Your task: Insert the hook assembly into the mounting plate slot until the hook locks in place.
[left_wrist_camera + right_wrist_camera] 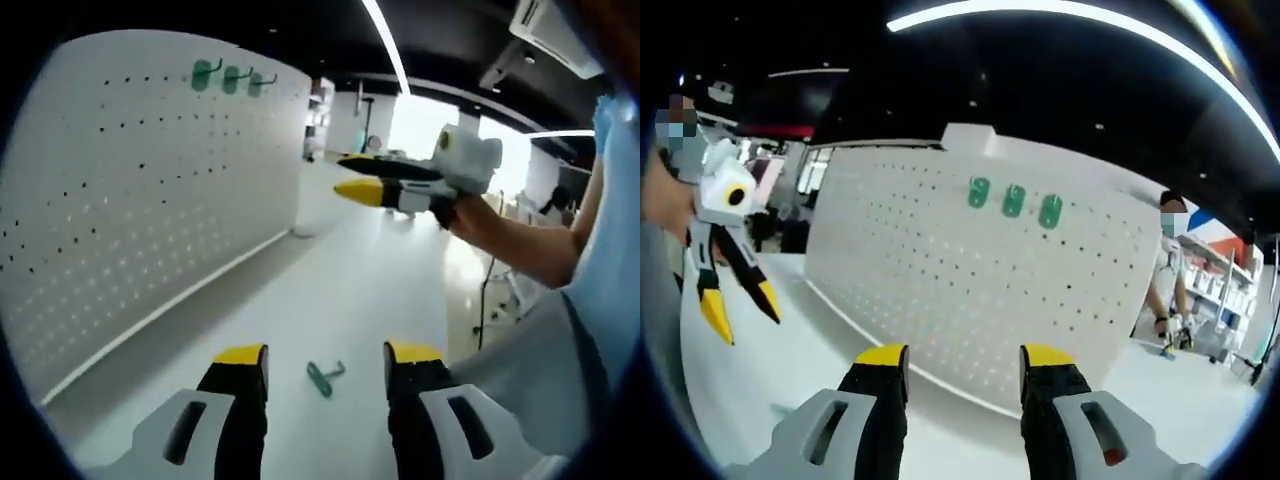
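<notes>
A: Entry. Left gripper point(325, 365) hangs low over the white worktop point(350, 290), jaws set wide with nothing between them. A green hook assembly point(324, 377) lies flat on the worktop just past the jaw tips, between them in the left gripper view. My reading: the gripper is lined up there to pick it.

B: And the right gripper point(962, 365)?

A: Jaws also wide and empty, held up facing the pegboard point(970, 290). In the left gripper view it is raised well above the worktop, probably parked clear of the pick.

B: Board details?

A: White mounting plate, upright, matte, with a regular grid of small dark holes. Three green hooks point(1013, 201) already sit side by side near its top, pads rounded and plastic-looking.

B: Loose hook's shape?

A: Flat green pad with a thin bent grey prong. Too small to say more.
</notes>
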